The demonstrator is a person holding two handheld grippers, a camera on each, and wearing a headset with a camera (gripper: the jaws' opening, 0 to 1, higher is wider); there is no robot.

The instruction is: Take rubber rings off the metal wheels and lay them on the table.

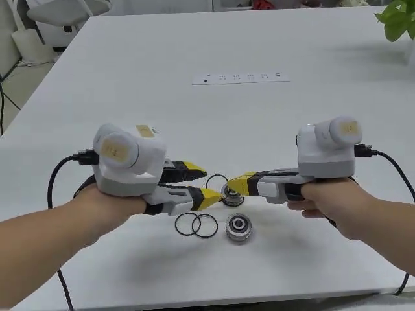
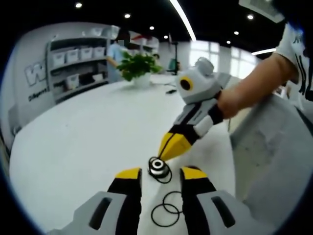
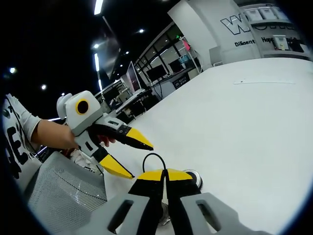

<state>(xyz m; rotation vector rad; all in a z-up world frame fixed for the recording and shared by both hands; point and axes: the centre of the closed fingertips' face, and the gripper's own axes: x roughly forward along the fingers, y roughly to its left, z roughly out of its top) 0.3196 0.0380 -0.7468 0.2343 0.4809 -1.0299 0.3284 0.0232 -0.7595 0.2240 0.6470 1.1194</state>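
A small metal wheel (image 1: 232, 195) lies on the white table (image 1: 272, 123) between my two grippers. A black rubber ring (image 1: 216, 179) stands up from it in a loop, half off. My right gripper (image 1: 235, 186) is shut, its yellow tips pinching that rubber ring (image 3: 152, 159) at the wheel (image 3: 194, 177). My left gripper (image 1: 202, 184) is open, its jaws either side of the loop without gripping it. In the left gripper view the wheel (image 2: 157, 166) sits just ahead of my open left gripper (image 2: 161, 175). Two loose rings (image 1: 196, 225) and a second wheel (image 1: 238, 227) lie nearer me.
A white printed strip (image 1: 241, 78) lies flat mid-table. A potted plant (image 1: 397, 19) stands at the far right corner, and a white chair (image 1: 65, 10) at the far left. Gripper cables (image 1: 58, 175) trail off the table's near edge.
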